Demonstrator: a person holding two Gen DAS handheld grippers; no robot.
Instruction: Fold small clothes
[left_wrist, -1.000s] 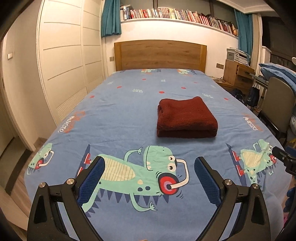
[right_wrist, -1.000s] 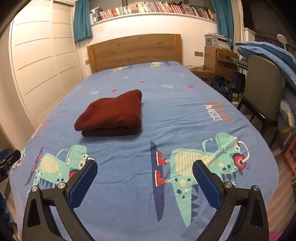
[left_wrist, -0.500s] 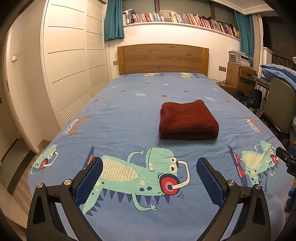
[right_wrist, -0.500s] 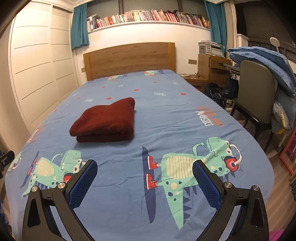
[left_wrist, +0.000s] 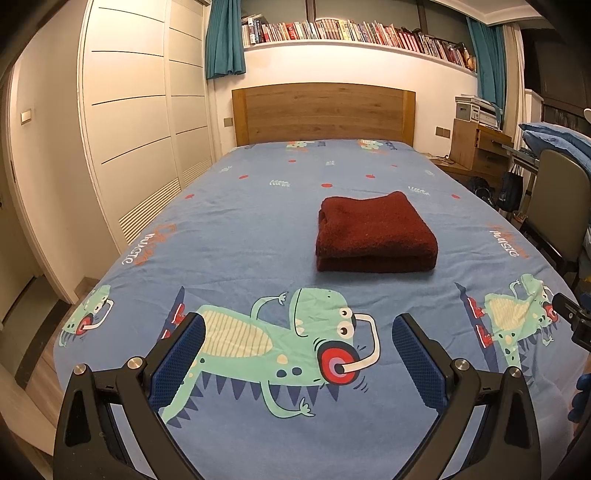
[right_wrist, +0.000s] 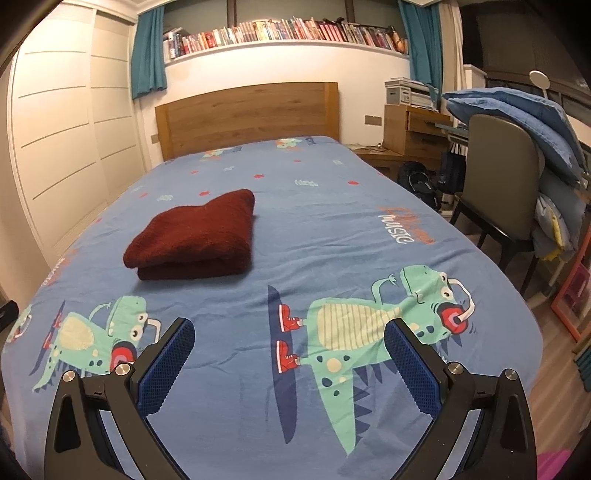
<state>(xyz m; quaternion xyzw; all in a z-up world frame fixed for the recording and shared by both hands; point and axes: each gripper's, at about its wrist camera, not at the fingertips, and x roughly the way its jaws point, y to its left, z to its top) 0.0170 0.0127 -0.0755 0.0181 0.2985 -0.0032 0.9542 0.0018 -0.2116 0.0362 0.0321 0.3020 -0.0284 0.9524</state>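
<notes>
Maroon folded cloth (left_wrist: 375, 230) on bed (left_wrist: 258, 236) | well beyond both grippers' fingers (left_wrist: 177, 360) | all spread, empty

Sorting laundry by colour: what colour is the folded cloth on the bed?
Dark red folded cloth, plain, no pattern; clearest in the left wrist view.

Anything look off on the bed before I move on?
Nothing stands out. The dark red folded garment lies flat and squared on the blue dinosaur sheet; both grippers have open, empty jaws.
</notes>
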